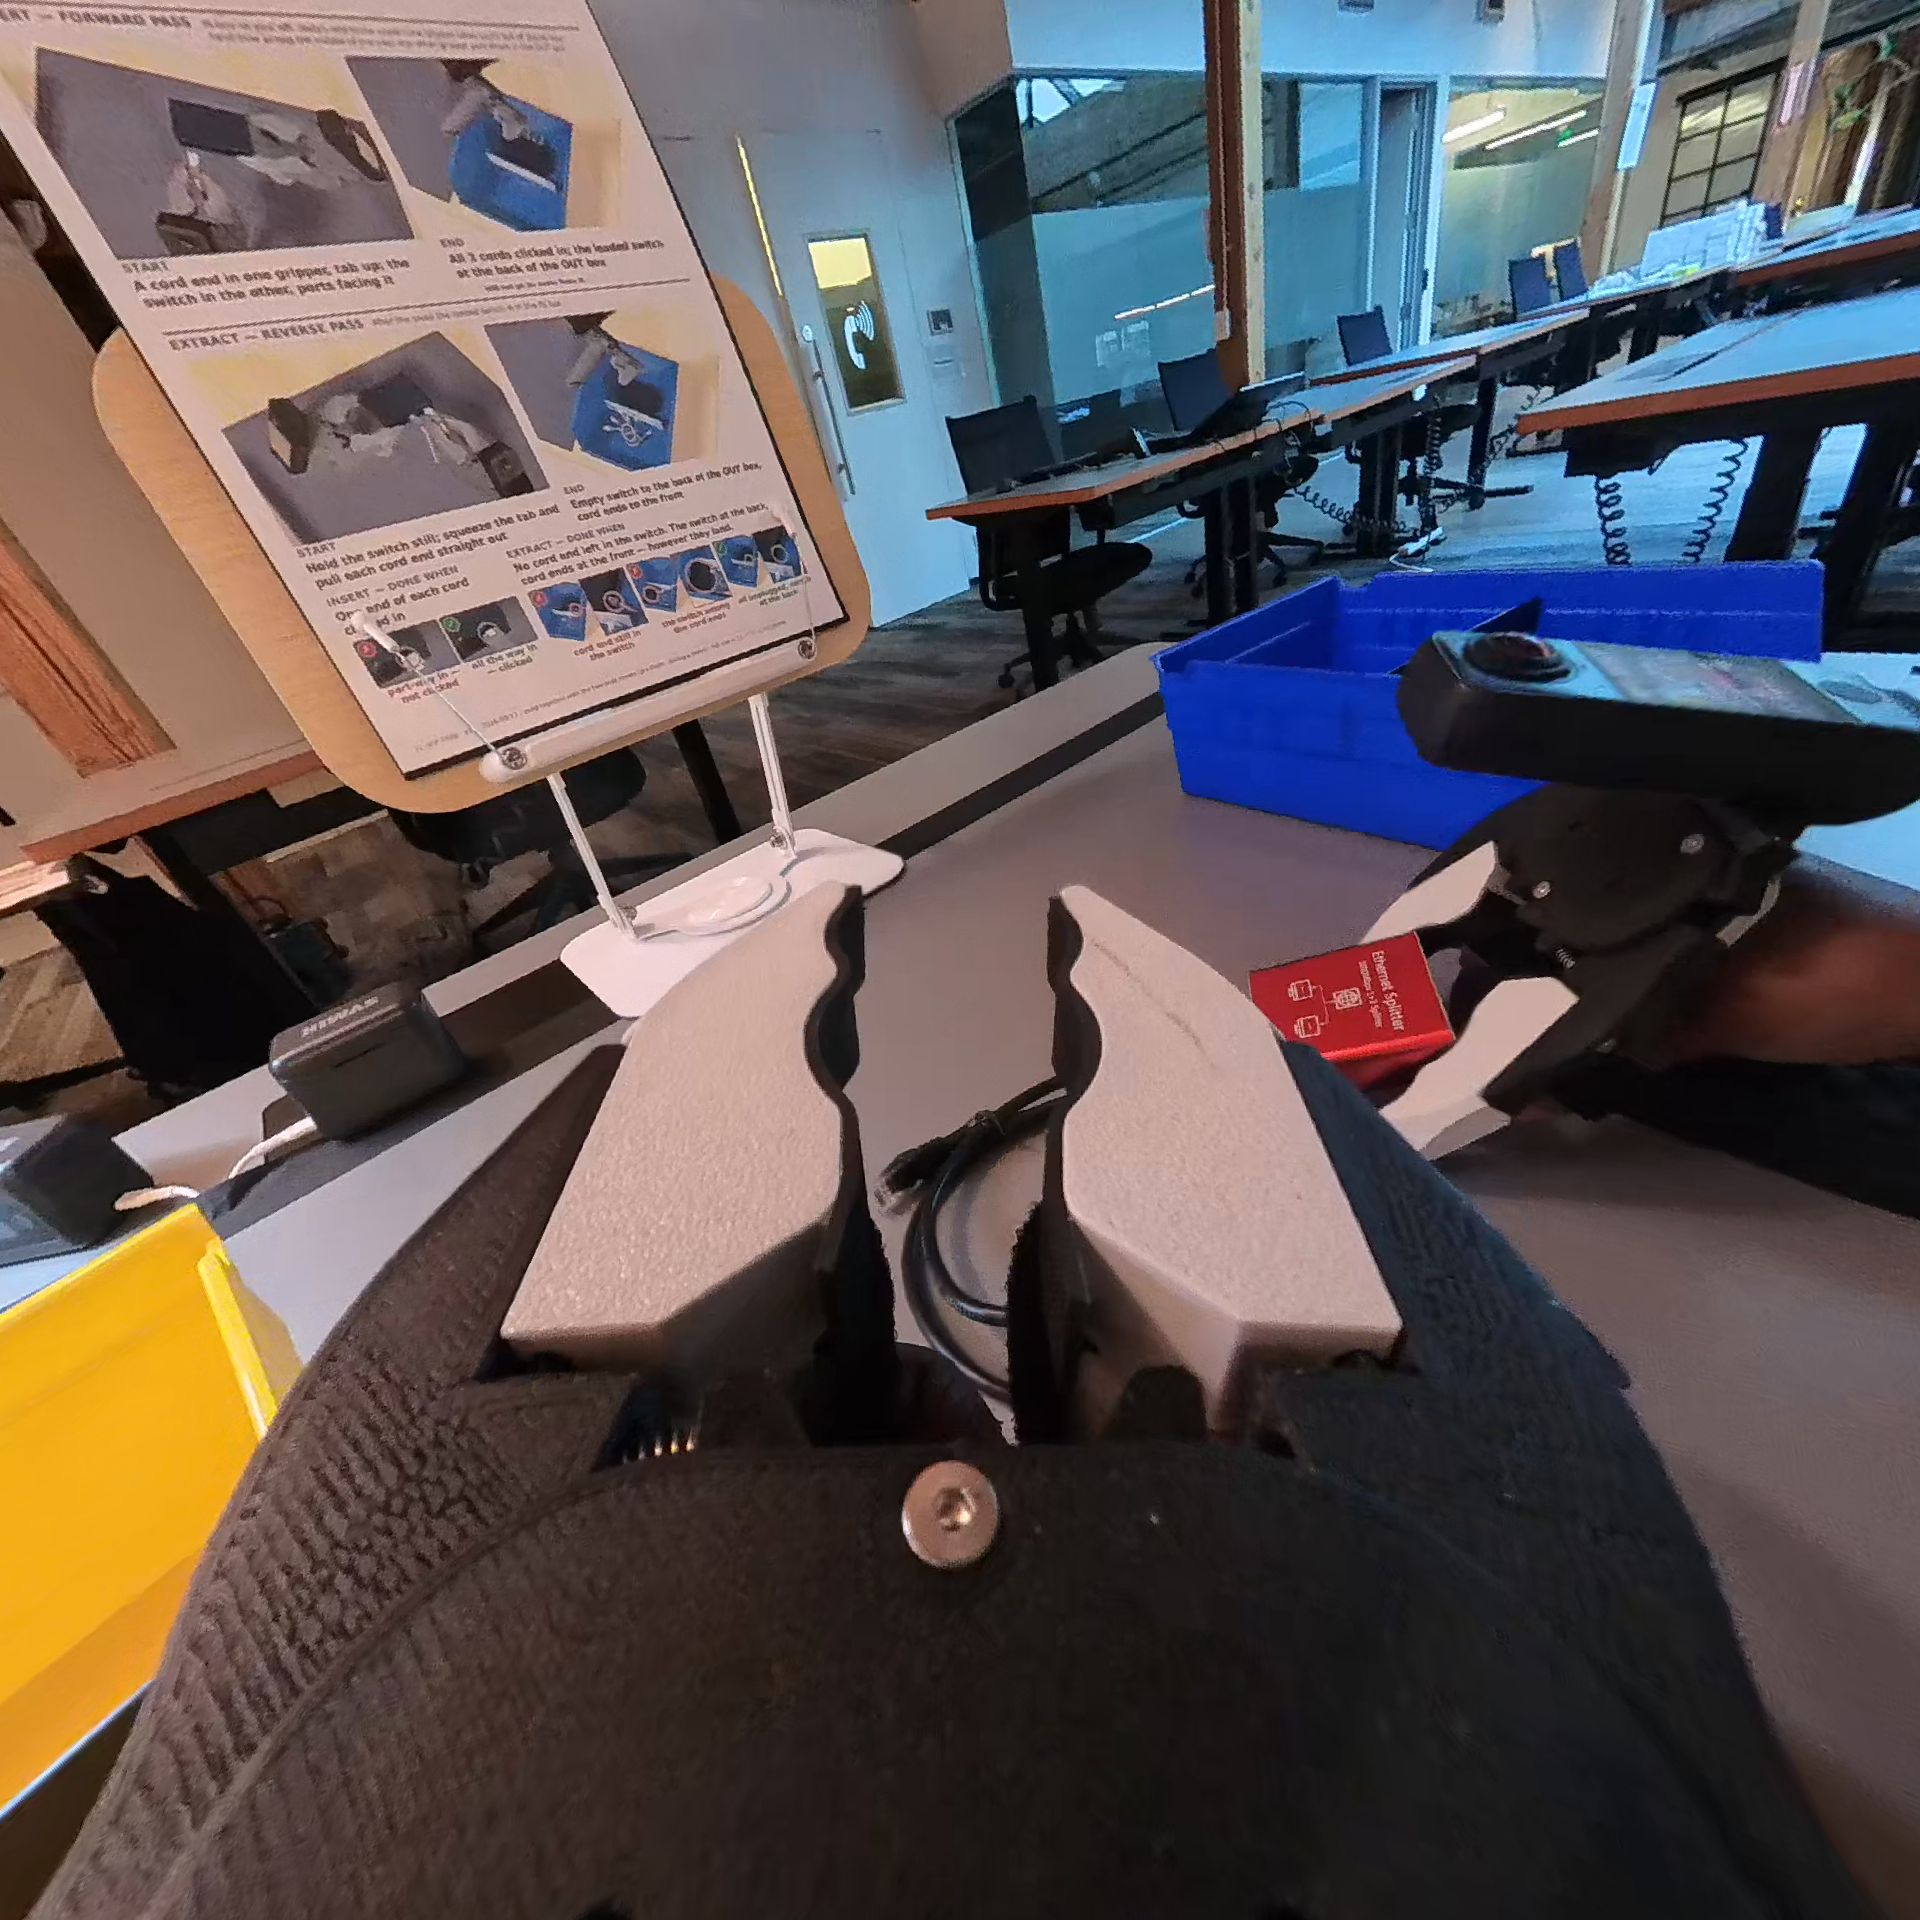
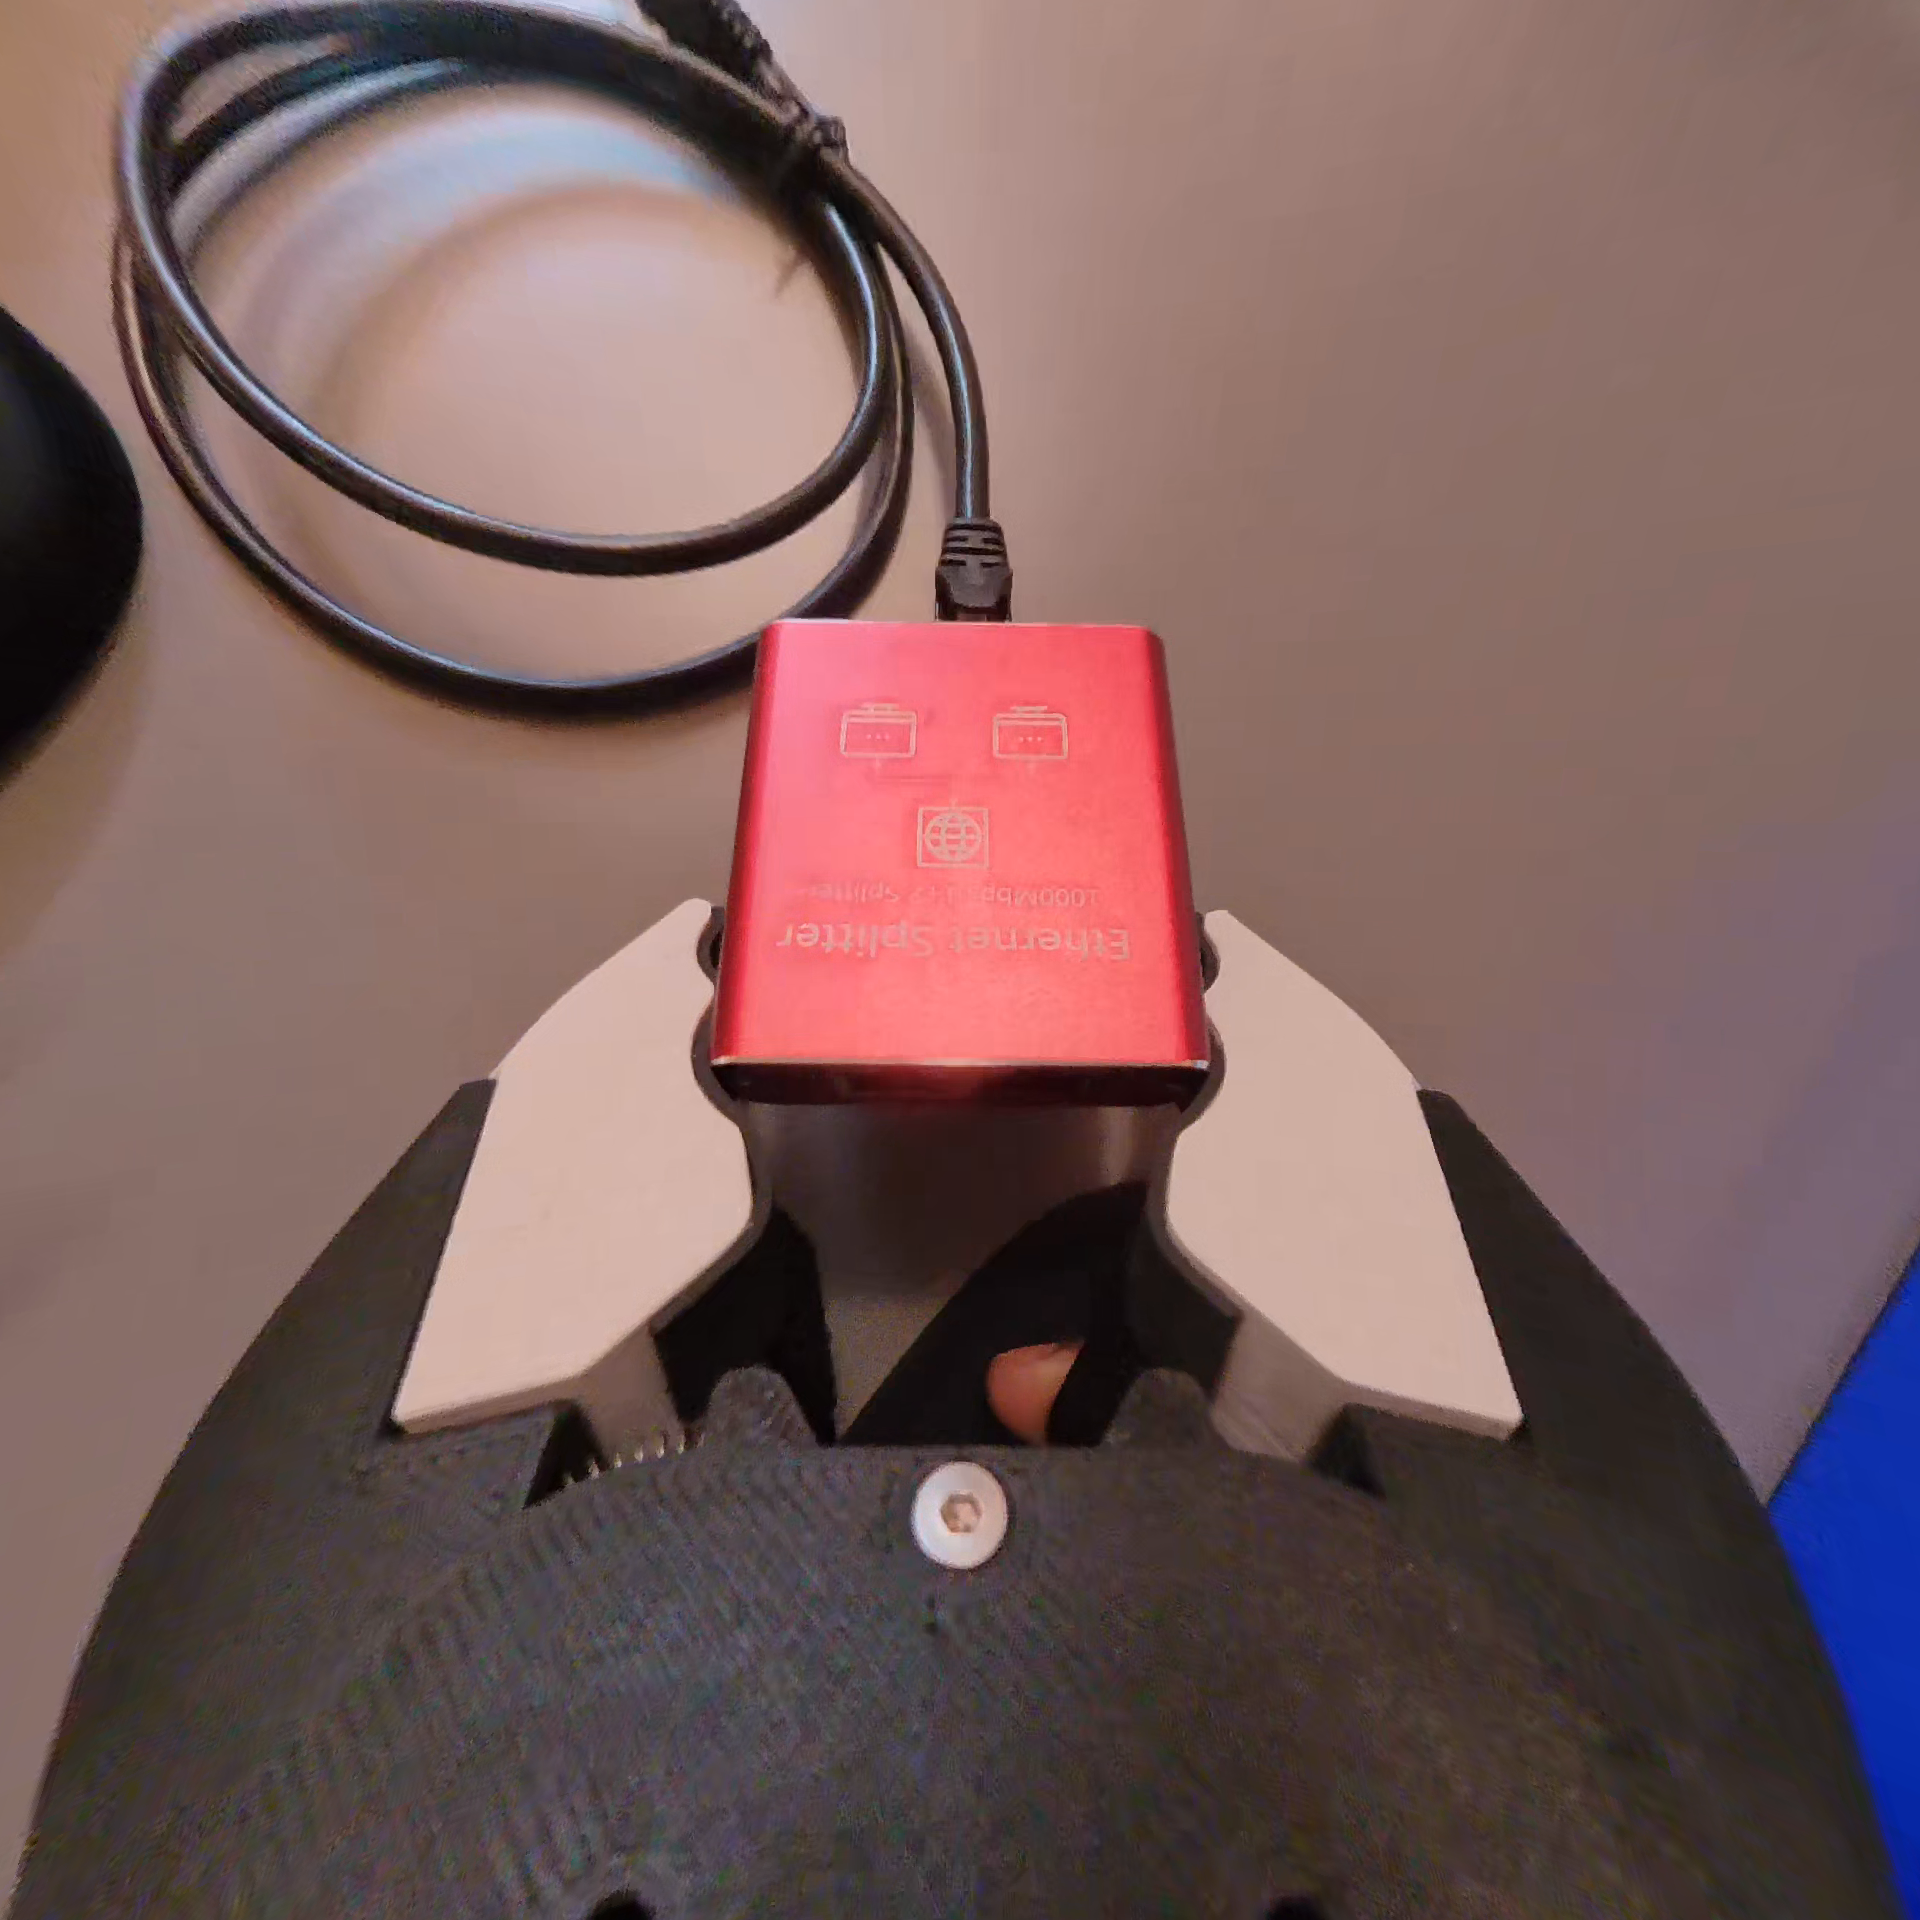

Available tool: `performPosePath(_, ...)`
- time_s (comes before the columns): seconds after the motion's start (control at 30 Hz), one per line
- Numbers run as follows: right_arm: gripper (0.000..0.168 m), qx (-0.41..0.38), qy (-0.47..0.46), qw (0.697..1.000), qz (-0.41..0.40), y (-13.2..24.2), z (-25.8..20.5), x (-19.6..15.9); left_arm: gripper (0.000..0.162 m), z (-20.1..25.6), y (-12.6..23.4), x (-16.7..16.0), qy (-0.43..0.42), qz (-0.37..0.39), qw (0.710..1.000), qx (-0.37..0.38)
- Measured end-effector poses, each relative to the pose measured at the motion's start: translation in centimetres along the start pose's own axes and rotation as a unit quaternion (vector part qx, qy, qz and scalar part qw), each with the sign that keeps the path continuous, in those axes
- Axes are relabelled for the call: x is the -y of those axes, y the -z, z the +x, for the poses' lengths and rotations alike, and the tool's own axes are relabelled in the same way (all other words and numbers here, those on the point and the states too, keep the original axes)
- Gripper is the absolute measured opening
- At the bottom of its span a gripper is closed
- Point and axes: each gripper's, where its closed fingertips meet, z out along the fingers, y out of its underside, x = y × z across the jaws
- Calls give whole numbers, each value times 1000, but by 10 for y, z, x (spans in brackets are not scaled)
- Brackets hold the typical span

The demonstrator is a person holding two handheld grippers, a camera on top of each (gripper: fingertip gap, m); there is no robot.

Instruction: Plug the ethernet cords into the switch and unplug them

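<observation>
My right gripper (image 2: 956,925) is shut on the sides of a small red switch (image 2: 961,831) and holds it flat over the grey table (image 2: 1455,520). One black ethernet cord (image 2: 520,520) is plugged into the switch's far face by its plug (image 2: 974,577), and the cord loops to the left. My left gripper (image 1: 951,914) is open and empty above the table. The cord's free plug (image 1: 899,1179) lies on the table below, seen between my fingers. The right gripper (image 1: 1444,1029) with the red switch (image 1: 1351,1003) shows to the right in the left wrist view.
A blue bin (image 1: 1351,717) stands at the back right and a yellow bin (image 1: 104,1455) at the near left. An instruction sheet on a white stand (image 1: 468,416) is at the table's far edge, next to a small dark box (image 1: 364,1049). The gap from one gripper's tips to the other's is roughly 25 cm.
</observation>
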Motion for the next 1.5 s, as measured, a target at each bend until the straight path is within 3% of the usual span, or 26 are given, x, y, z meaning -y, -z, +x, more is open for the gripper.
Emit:
performPosePath(0.33,83,52,-34,998,-29,-1,-10,-5,34,2,9,-11,-10,-28,1000,-4)
performPosePath(0.5,90,60,-26,997,-41,0,-15,-6,33,5,13,-12,-15,-34,999,-6)
performPosePath(0.8,77,71,-15,996,-54,6,-16,-12,33,9,16,-16,-22,-48,999,-13)
performPosePath(0.9,75,115,-5,990,-85,18,-35,-18,34,13,16,-21,-35,-58,998,-15)
performPosePath(0.97,74,159,29,980,-116,29,-52,-26,34,14,15,-22,-39,-62,997,-16)
performPosePath(1.03,90,176,98,969,-141,41,-52,-30,34,15,15,-21,-41,-61,997,-21)
performPosePath(1.1,106,186,215,952,-115,49,-42,-19,34,17,16,-20,-42,-57,997,-25)
performPosePath(1.2,100,232,382,893,-38,49,-41,0,34,19,17,-20,-42,-55,997,-29)
performPosePath(1.4,86,326,393,859,-40,23,-49,4,34,16,19,-18,-49,-55,997,-26)
performPosePath(1.5,80,302,404,862,-49,14,-47,-1,34,13,21,-18,-47,-54,997,-22)
